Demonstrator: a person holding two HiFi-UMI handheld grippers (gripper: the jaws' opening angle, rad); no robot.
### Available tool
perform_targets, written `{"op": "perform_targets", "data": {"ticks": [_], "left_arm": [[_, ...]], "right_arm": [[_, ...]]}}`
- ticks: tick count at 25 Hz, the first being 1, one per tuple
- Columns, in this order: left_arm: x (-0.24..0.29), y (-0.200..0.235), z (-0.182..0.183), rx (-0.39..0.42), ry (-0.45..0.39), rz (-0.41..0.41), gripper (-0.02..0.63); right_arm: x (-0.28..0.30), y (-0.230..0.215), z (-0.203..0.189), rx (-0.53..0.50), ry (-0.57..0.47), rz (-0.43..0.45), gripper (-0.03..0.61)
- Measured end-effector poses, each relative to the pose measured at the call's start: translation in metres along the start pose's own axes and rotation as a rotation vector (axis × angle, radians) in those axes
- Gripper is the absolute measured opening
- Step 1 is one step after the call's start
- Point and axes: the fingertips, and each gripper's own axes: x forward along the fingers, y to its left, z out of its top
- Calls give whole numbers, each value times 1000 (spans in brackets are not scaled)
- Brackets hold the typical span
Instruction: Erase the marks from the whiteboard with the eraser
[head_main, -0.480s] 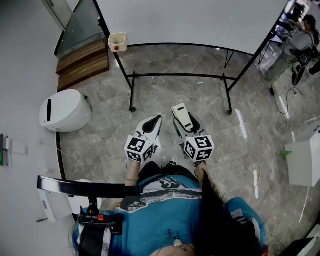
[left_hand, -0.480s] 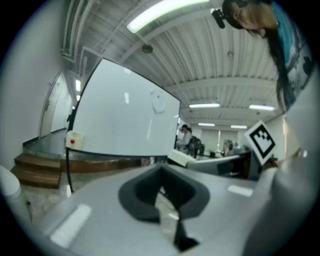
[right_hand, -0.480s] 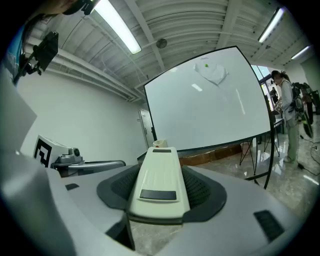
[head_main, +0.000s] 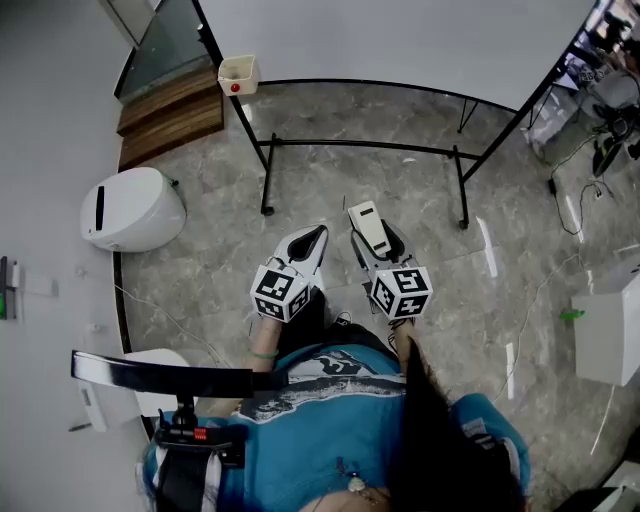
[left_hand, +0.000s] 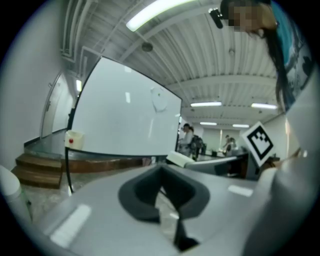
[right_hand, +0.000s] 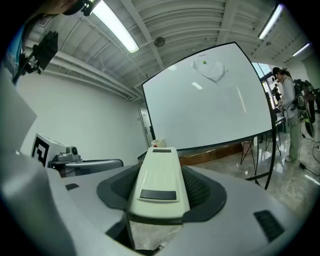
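Little differs from half a second ago: the left hand-held gripper (head_main: 312, 238) and the right hand-held gripper (head_main: 378, 248) sit where they were, just ahead of our blue top (head_main: 330, 420). Only the floor (head_main: 330, 185) and the stand (head_main: 360, 147) have slid slightly down the head view. The left one has its jaws drawn together with nothing between them. The right one, just beside it, is clamped on the eraser (head_main: 365, 222), whose pale body sticks out past the jaws toward the board.

The floor is grey marbled tile, bare between us and the stand. The stand's black crossbar and legs make the nearest edge. The whiteboard (right_hand: 210, 105) rises beyond, well apart from the eraser. High on it sits a faint grey patch (right_hand: 212, 70); we cannot tell whether it is a mark or a reflection.

A box (head_main: 236, 78) with a red dot hangs at the board's left corner. Left of the open floor stand a rounded white bin (head_main: 132, 208) and wooden steps (head_main: 170, 108); to the right, a white cabinet (head_main: 608, 340).
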Motion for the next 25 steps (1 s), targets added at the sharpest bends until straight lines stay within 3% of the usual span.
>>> {"op": "perform_targets", "data": {"ticks": [10, 25], "left_arm": [[34, 44, 6, -14, -2, 6, 5], [123, 192, 57, -1, -16, -39, 5]], "right_arm": [[51, -15, 13, -11, 13, -2, 264], [200, -43, 75, -20, -2, -60, 264]]}}
